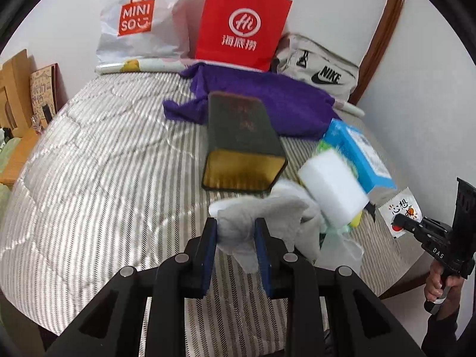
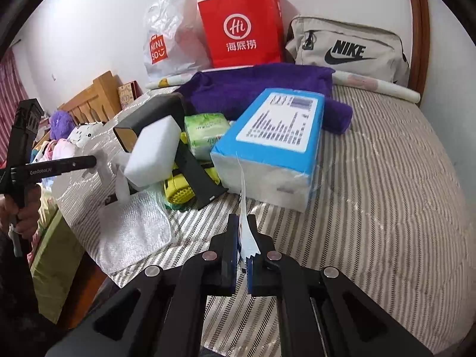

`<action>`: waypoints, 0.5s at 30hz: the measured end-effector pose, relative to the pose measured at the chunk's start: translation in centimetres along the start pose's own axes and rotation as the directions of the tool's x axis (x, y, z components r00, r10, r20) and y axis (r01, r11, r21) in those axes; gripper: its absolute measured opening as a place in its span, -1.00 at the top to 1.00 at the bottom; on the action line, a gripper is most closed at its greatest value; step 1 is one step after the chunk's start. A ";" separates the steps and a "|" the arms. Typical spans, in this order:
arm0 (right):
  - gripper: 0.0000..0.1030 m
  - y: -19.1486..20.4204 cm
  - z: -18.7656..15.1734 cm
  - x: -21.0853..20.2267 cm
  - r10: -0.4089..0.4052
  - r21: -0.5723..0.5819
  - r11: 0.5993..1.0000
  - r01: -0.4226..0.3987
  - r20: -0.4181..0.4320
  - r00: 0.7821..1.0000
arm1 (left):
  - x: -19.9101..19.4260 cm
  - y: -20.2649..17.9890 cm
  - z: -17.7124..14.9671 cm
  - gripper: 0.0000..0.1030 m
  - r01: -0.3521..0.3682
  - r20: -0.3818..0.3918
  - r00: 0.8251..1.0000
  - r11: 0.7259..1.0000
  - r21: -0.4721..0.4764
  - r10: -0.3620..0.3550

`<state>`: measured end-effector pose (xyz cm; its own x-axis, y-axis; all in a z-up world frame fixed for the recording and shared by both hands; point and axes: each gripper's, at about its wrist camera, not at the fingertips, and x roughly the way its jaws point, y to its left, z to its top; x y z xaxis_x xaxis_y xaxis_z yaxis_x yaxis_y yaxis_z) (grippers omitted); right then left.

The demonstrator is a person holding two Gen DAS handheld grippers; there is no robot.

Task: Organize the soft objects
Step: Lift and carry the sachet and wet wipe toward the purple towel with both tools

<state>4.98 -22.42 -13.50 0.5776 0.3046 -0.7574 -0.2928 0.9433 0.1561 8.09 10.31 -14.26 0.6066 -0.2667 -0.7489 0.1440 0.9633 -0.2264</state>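
My left gripper (image 1: 235, 227) is shut on a pale grey cloth (image 1: 267, 211), which bunches between the blue pads and hangs above the striped bed (image 1: 104, 163). Just right of it, a white sponge block (image 1: 333, 190) rests on a heap of small things. My right gripper (image 2: 244, 223) is shut on a thin white sachet (image 2: 244, 208), seen edge-on; in the left wrist view that printed sachet (image 1: 401, 208) sits at the right gripper (image 1: 400, 223). A purple towel (image 1: 261, 95) lies further back. The blue tissue pack (image 2: 273, 142) and a green tissue pack (image 2: 205, 131) lie ahead of the right gripper.
A dark box with a gold inside (image 1: 241, 145) lies open-ended on the bed. A red paper bag (image 1: 241, 26), a white Miniso bag (image 1: 136, 20) and a grey Nike bag (image 2: 348, 50) stand along the wall. A clear plastic bag (image 2: 134, 229) lies near the bed's edge.
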 end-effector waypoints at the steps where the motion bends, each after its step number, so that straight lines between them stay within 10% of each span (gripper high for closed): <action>1: 0.91 0.0 0.3 -0.3 0.001 0.001 1.000 -0.001 0.002 1.000 | -0.3 0.0 0.2 0.53 -0.005 0.005 1.000 1.000 -0.002 0.005; 15: 0.91 -0.9 8.2 -1.9 -0.001 -0.008 1.000 0.001 0.043 0.999 | -2.3 -0.1 7.7 0.53 -0.034 0.078 0.996 0.999 -0.043 0.037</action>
<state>10.39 -22.75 -7.04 0.6100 0.3095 -0.7295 -0.2984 0.9425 0.1503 12.70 11.05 -7.76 0.6706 -0.2277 -0.7061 0.0900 0.9697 -0.2272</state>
